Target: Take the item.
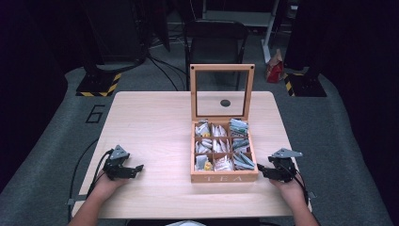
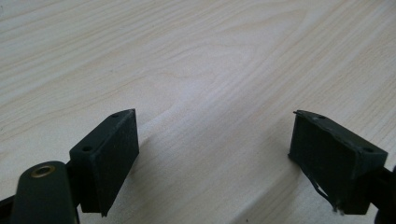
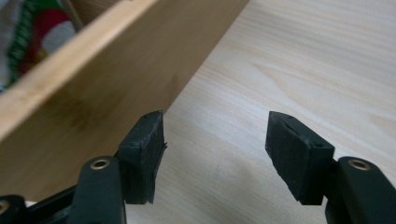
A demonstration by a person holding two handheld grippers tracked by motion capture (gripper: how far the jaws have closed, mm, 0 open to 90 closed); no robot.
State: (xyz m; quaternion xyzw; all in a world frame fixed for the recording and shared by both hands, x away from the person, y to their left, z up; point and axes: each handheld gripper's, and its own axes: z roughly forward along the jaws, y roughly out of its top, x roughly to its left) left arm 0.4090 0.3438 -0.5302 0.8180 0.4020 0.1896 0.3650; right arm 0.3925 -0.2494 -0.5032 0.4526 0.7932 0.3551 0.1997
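1. A light wooden table (image 1: 155, 122) stands on grey floor covering.
2. A wooden tea box (image 1: 224, 178) marked "TEA" sits on the table right of centre, its glass-paned lid (image 1: 222, 92) raised upright.
3. Tea bags (image 1: 221, 147) fill its nine compartments.
4. A dark chair (image 1: 215, 40) stands beyond the table's far edge.
5. Two bases with yellow-black hazard stripes (image 1: 99, 87) flank the far side.
6. A red bag (image 1: 274, 68) lies on the floor near the right base.
7. A painted "6" (image 1: 95, 113) marks the floor left of the table.

"TEA" on the wooden box (image 1: 224, 178) front; "6" on the floor (image 1: 95, 114)
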